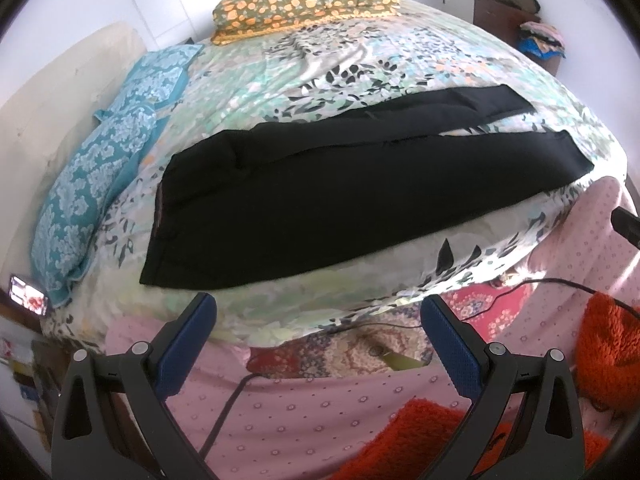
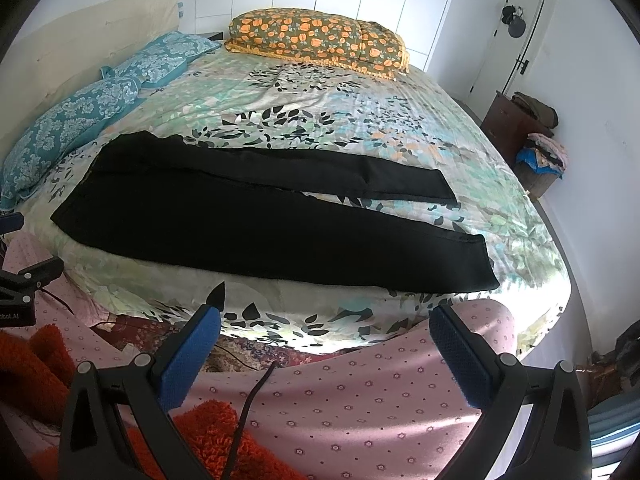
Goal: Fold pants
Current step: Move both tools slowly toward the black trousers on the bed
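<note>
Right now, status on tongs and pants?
Left tongs open, empty. Right tongs open, empty. Black pants flat on bed, legs spread, unfolded. Nothing on them.

Bare bedspread [image 2: 360, 92] beyond the pants [image 2: 260, 216]; pillows [image 2: 80, 108] crowd the left edge.

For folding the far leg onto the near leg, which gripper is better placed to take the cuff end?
Probably the right gripper. The black pants have their cuffs toward its side, while the waistband lies in front of the left gripper. Both are open and off the bed.
</note>
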Demonstrator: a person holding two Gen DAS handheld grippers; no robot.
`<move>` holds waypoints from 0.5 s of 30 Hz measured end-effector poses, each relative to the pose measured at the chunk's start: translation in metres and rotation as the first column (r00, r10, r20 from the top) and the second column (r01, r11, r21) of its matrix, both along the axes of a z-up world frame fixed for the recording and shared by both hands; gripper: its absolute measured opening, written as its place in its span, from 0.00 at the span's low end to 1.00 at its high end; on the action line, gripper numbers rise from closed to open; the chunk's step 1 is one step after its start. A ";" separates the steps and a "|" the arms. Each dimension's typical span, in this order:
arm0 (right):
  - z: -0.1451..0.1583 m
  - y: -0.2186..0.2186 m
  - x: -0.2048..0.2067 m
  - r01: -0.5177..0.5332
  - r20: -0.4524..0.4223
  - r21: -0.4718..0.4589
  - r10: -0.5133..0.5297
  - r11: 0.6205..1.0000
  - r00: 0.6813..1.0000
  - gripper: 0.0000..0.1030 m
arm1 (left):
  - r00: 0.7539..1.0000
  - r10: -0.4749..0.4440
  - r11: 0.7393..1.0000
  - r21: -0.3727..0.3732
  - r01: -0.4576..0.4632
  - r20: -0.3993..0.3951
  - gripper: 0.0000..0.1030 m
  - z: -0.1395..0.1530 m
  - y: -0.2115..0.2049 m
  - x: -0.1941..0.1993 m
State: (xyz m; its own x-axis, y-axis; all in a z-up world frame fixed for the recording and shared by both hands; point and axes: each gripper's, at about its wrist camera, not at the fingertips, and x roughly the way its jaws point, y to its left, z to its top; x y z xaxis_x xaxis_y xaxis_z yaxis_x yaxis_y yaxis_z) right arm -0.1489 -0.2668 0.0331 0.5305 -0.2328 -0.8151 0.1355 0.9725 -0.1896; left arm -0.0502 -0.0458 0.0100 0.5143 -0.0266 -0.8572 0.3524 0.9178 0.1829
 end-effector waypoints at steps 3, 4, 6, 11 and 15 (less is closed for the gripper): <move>0.001 0.000 0.000 -0.001 -0.003 0.005 0.001 1.000 1.000 1.00 | 1.000 -0.003 1.000 0.003 0.003 0.004 0.99 0.000 0.000 0.000; 0.001 0.000 0.001 -0.002 -0.004 0.005 0.002 1.000 1.000 1.00 | 1.000 -0.002 1.000 0.003 0.002 0.004 0.99 0.000 0.000 0.001; 0.000 0.000 0.001 -0.006 -0.006 0.005 0.006 1.000 1.000 1.00 | 1.000 -0.001 1.000 0.003 0.001 0.003 0.99 0.000 0.000 0.000; -0.003 -0.002 0.003 -0.006 -0.010 0.007 0.007 1.000 1.000 1.00 | 1.000 0.000 1.000 0.004 0.000 0.000 0.99 0.000 -0.001 0.002; -0.005 -0.002 0.003 -0.010 -0.010 0.010 0.010 1.000 1.000 1.00 | 1.000 -0.005 1.000 0.009 0.005 -0.008 0.99 -0.002 -0.001 0.003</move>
